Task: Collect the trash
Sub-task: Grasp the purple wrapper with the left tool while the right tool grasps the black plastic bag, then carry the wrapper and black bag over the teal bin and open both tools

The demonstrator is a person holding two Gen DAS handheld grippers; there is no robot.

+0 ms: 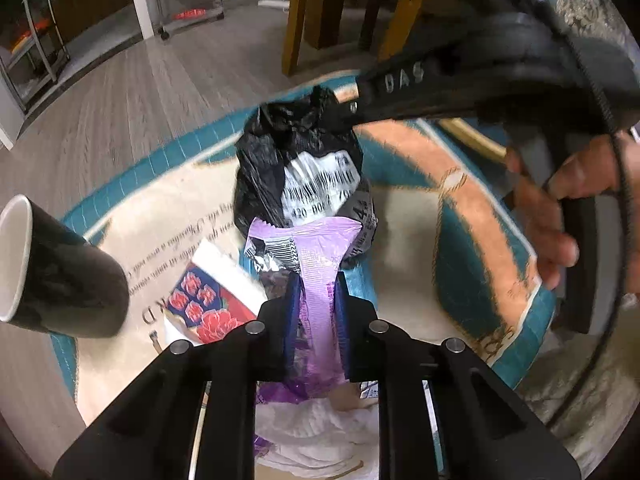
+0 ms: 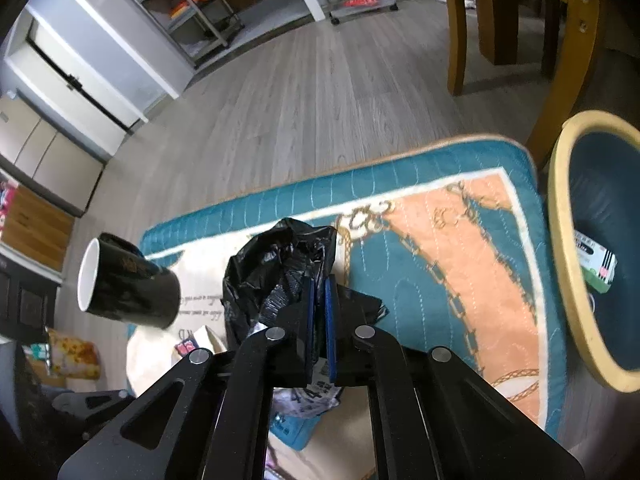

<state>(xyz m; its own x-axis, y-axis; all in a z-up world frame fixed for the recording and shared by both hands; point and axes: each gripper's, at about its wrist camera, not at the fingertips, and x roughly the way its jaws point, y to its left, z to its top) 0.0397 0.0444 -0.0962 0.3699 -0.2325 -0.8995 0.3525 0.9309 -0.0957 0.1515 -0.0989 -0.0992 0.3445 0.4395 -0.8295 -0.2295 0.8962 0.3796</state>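
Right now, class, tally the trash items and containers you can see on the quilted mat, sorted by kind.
Black plastic bag: 1
Purple wrapper: 1
Black paper cup: 1
Red-flowered paper packet: 1
White tissue: 1
Total: 5

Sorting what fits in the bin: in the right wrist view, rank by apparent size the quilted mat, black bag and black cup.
1. quilted mat
2. black bag
3. black cup; bag and cup look close, so unsure.

Grey plank floor [image 2: 304, 92], wooden chair [image 2: 516, 28], metal shelving cart [image 2: 192, 4], white cabinets [image 2: 52, 152]
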